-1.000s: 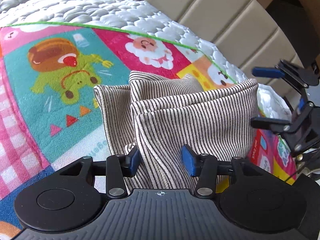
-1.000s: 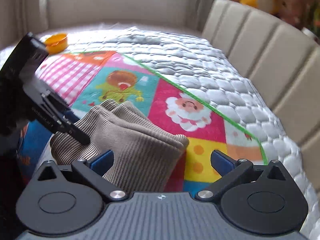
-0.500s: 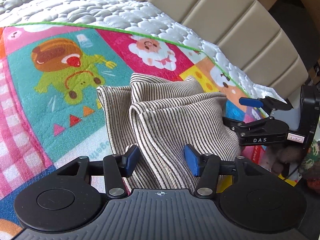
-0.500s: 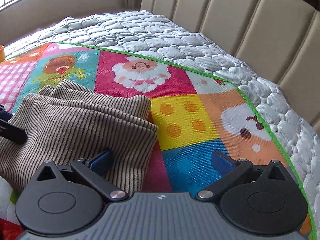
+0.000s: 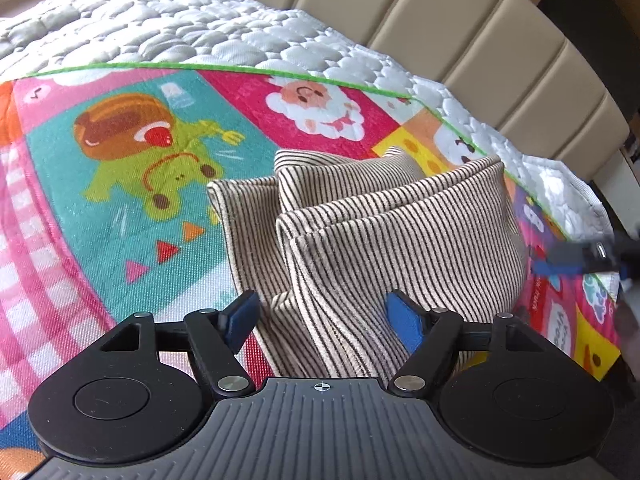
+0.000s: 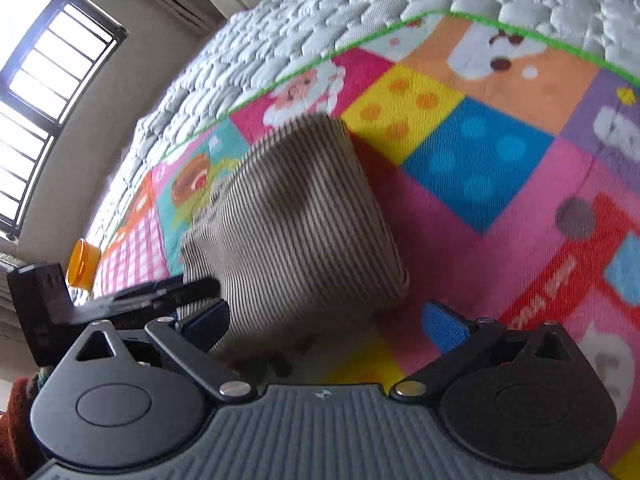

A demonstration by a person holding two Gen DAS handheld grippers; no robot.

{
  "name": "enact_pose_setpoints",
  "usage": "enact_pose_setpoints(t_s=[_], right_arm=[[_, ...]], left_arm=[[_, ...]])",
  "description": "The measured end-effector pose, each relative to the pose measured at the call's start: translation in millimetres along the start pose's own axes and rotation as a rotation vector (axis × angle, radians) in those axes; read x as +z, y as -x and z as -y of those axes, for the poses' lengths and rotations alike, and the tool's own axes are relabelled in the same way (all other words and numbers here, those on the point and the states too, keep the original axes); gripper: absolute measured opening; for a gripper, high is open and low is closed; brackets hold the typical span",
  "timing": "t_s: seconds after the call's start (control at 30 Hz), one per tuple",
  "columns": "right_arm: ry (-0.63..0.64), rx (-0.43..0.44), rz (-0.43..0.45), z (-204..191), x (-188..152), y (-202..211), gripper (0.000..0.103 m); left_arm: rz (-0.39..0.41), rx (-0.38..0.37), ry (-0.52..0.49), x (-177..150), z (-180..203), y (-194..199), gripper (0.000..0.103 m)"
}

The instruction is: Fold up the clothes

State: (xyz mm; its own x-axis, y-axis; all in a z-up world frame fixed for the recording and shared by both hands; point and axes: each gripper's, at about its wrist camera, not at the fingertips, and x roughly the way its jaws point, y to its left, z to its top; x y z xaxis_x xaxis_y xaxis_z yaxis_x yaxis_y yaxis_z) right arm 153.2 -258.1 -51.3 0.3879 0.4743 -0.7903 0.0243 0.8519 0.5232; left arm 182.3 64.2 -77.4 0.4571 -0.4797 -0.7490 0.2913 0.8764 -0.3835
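Observation:
A beige garment with thin dark stripes (image 5: 384,240) lies folded in a bundle on a colourful cartoon mat (image 5: 120,184). My left gripper (image 5: 324,320) is open, its blue pads either side of the garment's near fold, which bunches between them. In the right wrist view the garment (image 6: 296,232) lies ahead and left. My right gripper (image 6: 328,320) is open and empty, just off the garment's near corner. The left gripper (image 6: 132,300) shows at the garment's left edge. The right gripper's blue tip (image 5: 560,264) shows blurred at the far right.
The mat lies on a white quilted bed cover (image 5: 200,28) with a beige padded headboard (image 5: 480,28) behind. An orange cup (image 6: 82,264) stands at the far end of the mat. A window (image 6: 44,80) is at the upper left.
My left gripper has opened wider around the fold. My right gripper has drawn back off the garment and swung round, tilting its view; it is now at the garment's near corner.

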Motion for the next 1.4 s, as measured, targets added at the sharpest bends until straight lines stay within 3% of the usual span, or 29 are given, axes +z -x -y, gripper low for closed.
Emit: enact_pose_setpoints(t_s=[0.03,0.1,0.13,0.2,0.27,0.37,0.47,0.57,0.67,0.73,0.87,1.0,1.17,1.3,1.4], right_arm=[[-0.016,0.003,-0.022,-1,-6,-6,0.097],[-0.057,0.029,-0.011,0,-6,-19,0.07],[-0.077,0.043,-0.006,1,-6,-25,0.064],[-0.087,0.034,0.046,4,2,-29,0.063],[-0.075,0.017,0.11,8,9,-27,0.063],[-0.033,-0.018,0.167,12,19,-23,0.064],[-0.07,0.008,0.149,20,20,-24,0.07],[-0.105,0.031,0.127,25,17,-26,0.072],[-0.137,0.053,0.104,32,22,-31,0.072],[-0.122,0.059,0.096,32,29,-36,0.072],[0.051,0.001,0.14,13,58,-49,0.074],[0.26,-0.021,0.153,-7,97,-64,0.074],[0.412,-0.084,0.203,-36,122,-51,0.075],[0.544,-0.131,0.289,-54,98,-15,0.087],[0.719,-0.223,0.381,-66,53,1,0.089]], left_arm=[[0.004,0.006,-0.002,0,0,1,0.077],[0.02,0.031,-0.017,1,2,7,0.076],[0.036,0.053,-0.029,2,3,13,0.075],[0.093,0.099,-0.054,5,6,31,0.072],[0.153,0.072,-0.074,13,9,50,0.075],[0.191,0.031,-0.163,33,23,53,0.091],[0.15,0.012,-0.246,59,39,23,0.095],[0.075,-0.004,-0.197,81,36,-20,0.095],[0.027,0.029,-0.137,87,26,-50,0.086],[-0.007,0.074,-0.107,84,20,-61,0.064],[-0.032,0.1,-0.132,69,18,-50,0.059],[-0.078,0.067,-0.086,48,18,-33,0.058],[-0.149,-0.11,-0.052,11,47,-28,0.058],[-0.191,-0.25,-0.087,-6,78,-28,0.058],[-0.112,-0.259,-0.053,1,74,-6,0.062]])
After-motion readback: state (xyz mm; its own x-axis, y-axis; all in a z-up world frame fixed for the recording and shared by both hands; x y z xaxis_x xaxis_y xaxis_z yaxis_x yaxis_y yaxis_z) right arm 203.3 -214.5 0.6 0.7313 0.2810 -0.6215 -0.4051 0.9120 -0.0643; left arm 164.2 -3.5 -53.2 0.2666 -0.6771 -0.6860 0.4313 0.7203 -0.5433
